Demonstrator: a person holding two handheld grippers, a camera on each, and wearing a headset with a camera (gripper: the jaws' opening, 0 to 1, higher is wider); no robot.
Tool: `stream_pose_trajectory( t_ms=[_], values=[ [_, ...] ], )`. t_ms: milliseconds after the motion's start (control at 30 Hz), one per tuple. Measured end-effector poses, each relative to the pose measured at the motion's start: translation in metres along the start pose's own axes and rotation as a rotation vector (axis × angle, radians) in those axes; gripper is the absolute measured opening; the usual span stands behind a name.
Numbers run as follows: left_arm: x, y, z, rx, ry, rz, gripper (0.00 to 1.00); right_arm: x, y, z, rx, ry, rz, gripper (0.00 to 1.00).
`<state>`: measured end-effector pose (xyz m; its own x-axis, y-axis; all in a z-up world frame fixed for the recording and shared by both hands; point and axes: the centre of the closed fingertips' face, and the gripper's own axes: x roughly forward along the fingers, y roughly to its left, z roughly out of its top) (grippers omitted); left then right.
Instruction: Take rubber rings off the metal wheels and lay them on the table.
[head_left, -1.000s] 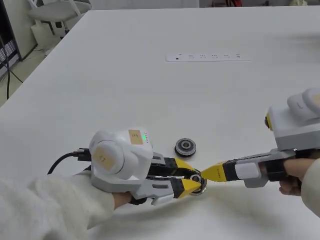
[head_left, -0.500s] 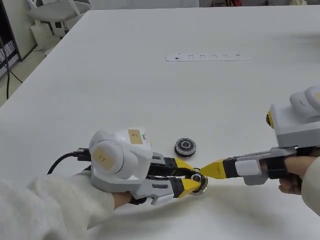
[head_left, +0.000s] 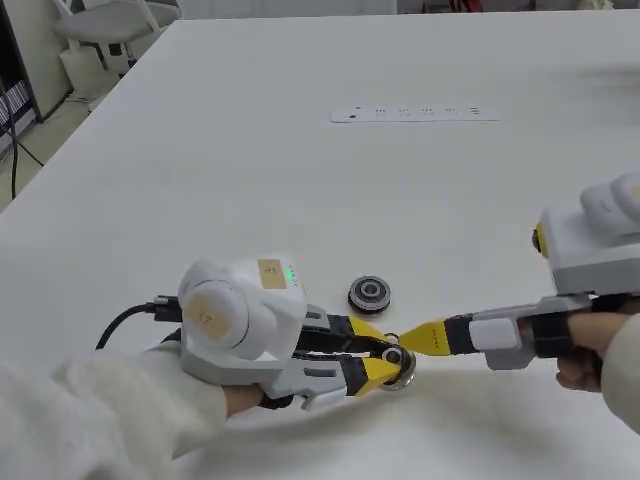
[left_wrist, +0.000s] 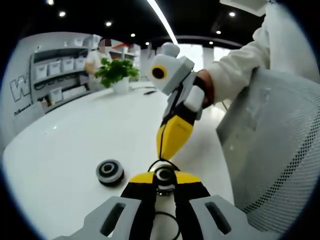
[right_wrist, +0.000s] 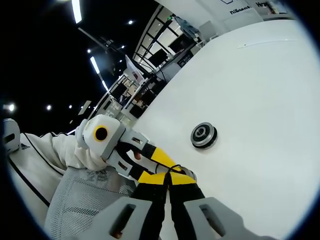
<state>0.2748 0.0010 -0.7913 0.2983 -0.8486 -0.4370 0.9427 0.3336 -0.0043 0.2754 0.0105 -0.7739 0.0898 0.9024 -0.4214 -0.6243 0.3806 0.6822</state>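
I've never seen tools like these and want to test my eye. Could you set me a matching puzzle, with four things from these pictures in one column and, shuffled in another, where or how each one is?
Things
1. held metal wheel
2. second metal wheel
3. right gripper
4. white power strip

Places and states
A. lies far across the table
B. jaws shut, pinching the thin rubber ring
C. clamped between the jaws of the left gripper
D. lies alone on the table, close to both grippers

Pairs: 1-C, 2-D, 3-B, 4-A
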Motion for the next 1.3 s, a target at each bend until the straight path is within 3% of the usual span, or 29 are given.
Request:
stream_pose_trajectory(
  t_ms=[500,600,867,1033,1300],
  values=[
    [-0.004,0.001,0.000,0.005,0.052,-0.017,0.15,0.000,-0.008,-0.006,-0.005,0.021,-0.035,0.00],
    [-0.005,0.000,0.003,-0.025,0.042,-0.031,0.18,-0.001,-0.009,-0.006,-0.002,0.021,-0.040,0.00],
    [-0.011,0.001,0.012,-0.016,0.034,-0.028,0.20,-0.003,-0.009,-0.003,-0.005,0.011,-0.045,0.00],
    [-0.015,0.008,0.023,-0.035,0.005,0.001,0.34,-0.006,-0.010,0.001,0.001,-0.009,-0.049,0.00],
    [-0.026,0.016,0.036,-0.030,-0.022,0.032,0.39,-0.008,-0.009,0.007,-0.004,-0.035,-0.050,0.00]
  ],
)
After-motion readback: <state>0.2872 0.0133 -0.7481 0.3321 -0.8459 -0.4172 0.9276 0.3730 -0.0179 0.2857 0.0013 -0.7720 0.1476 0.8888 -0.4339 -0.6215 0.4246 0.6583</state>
